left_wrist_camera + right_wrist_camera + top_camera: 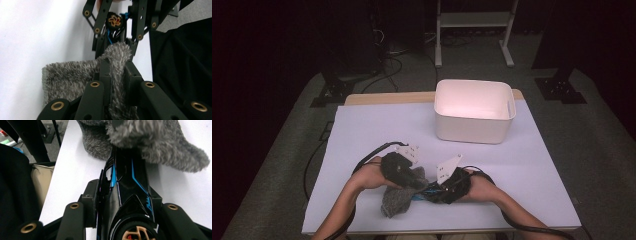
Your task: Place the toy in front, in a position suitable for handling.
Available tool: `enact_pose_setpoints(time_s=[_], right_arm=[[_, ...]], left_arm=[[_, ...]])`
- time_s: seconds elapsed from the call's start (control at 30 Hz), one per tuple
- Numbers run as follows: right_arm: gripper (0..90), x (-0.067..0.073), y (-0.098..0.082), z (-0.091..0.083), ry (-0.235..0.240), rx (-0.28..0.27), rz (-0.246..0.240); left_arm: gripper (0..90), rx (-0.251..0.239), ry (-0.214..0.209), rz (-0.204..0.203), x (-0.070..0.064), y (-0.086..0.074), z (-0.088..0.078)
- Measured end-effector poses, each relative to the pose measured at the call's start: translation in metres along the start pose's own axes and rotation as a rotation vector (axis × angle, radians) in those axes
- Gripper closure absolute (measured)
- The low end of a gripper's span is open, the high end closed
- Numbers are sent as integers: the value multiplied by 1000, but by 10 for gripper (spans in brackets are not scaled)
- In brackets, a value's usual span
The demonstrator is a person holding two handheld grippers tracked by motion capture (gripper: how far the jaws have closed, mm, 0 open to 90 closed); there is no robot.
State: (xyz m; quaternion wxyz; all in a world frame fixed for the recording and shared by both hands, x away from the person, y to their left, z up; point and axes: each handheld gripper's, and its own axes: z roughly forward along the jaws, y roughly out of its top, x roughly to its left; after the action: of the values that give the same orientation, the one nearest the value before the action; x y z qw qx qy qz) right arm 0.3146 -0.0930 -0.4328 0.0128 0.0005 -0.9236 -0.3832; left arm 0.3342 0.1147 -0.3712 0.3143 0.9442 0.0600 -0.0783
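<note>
Down at the near edge of the white-covered bench (362, 135), both hands close together, tongs meeting over a fuzzy grey knitted cloth (396, 200). From the high view: left tongs (414, 181) angled in from the left, right tongs (432, 191) from the right, nearly tip to tip, cloth bunched beneath and between them. Well apart, toward the far right of the bench, an open white plastic bin (474, 112) with a pale pink inside.

Closer in, detail the high view cannot give. Along the left tongs (117, 68): clenched on a raised fold of the grey cloth (72, 75), pile squeezed between the two black jaws, rest of the cloth spread flat on the bench to the left. Beyond the fold, the other tool facing back, with a round black part bearing a gold and red pattern (114, 21).

Along the right tongs (123, 187): clamped on a glossy black toy car with blue stripes (125, 182), nose pushed up under the cloth (155, 142), gold-spoked wheel (136, 232) low in frame. Cloth draped over the car's front, thick and shaggy, grey flecked with white. Bench edge at left, dark floor past it.
</note>
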Motion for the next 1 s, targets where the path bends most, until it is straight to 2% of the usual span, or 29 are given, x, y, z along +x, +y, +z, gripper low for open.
enact_pose_setpoints(time_s=[0.17, 0.33, 0.4, 0.43, 0.47, 0.5, 0.57, 0.63, 0.7, 0.87, 0.93, 1.0], right_arm=[[556, -2, -4, -6, -9, 20, -4], [556, -12, -7, -16, -61, 54, -15], [554, -15, -10, -18, -64, 47, 7], [544, -15, -15, -18, -58, 32, 42], [544, -15, -15, -18, -58, 32, 42], [500, -15, -17, -17, -53, 30, 52], [421, -14, -21, -19, -21, -2, 110], [336, -12, -24, -22, -19, -7, 141], [320, -10, -25, -27, -16, -32, 187], [283, -5, -23, -43, -34, -111, 235], [272, -3, -22, -43, -42, -113, 250], [261, 1, -21, -39, -52, -85, 249]], left_arm=[[798, 13, 13, -9, 4, 3, 1], [797, 25, 44, -13, 15, 17, 1], [797, 34, 48, -20, 19, 20, 5], [798, 38, 39, -18, 20, 20, 8], [798, 27, 22, -20, 20, 20, 11], [798, 18, 19, -20, 20, 20, 12], [798, 15, 14, -24, 19, 18, 12], [798, 18, 3, -17, 16, 17, 11], [799, 16, -12, -14, 12, 15, 11], [798, 12, -45, 1, 0, 9, 12], [797, 3, -56, -1, -5, 5, 13], [798, -2, -76, 5, -10, 0, 16]])
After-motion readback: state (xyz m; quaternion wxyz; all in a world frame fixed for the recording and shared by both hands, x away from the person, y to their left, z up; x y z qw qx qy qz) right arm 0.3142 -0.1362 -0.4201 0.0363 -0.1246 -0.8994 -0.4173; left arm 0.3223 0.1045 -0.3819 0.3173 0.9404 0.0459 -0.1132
